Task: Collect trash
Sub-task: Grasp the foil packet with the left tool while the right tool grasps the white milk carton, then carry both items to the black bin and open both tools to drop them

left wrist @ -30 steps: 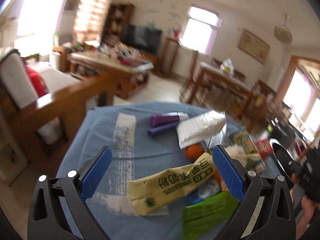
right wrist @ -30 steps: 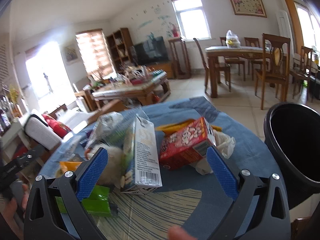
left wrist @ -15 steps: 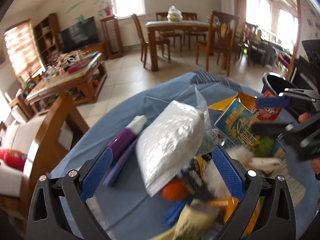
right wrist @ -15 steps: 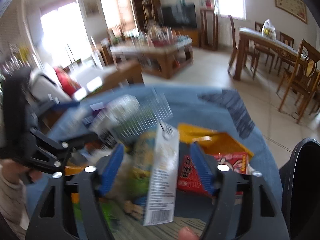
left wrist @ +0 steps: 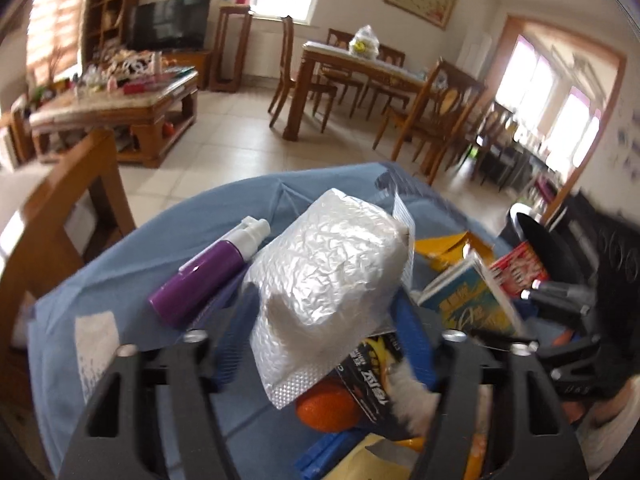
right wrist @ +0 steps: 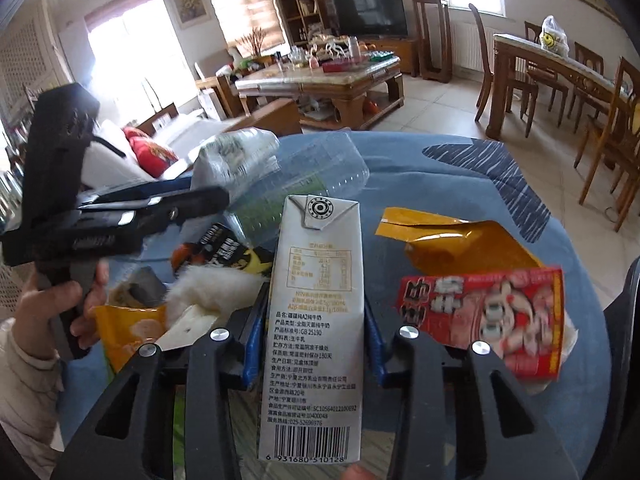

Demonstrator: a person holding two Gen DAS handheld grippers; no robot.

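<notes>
Trash lies piled on a round table with a blue cloth (left wrist: 132, 248). My left gripper (left wrist: 320, 324) is shut on a crinkled silver foil bag (left wrist: 328, 280), its blue pads pressing both sides. My right gripper (right wrist: 316, 328) is shut on a white milk carton (right wrist: 316, 312) that stands upright between the pads. The left gripper also shows in the right wrist view (right wrist: 200, 200), with the foil bag (right wrist: 236, 156) in it. A red snack box (right wrist: 480, 316) and a yellow wrapper (right wrist: 448, 240) lie right of the carton. A black bin (left wrist: 536, 236) stands at the table's right.
A purple bottle (left wrist: 204, 276) lies left of the foil bag. An orange (left wrist: 328, 404), a black wrapper (right wrist: 224, 248), white fluff (right wrist: 216, 292) and a yellow bag (right wrist: 128, 328) crowd the pile. A wooden chair back (left wrist: 68, 216) stands left of the table.
Both grippers have closed: the left one swung right from the yellow wrapper and shut on the foil bag, the right one shut on the milk carton.
</notes>
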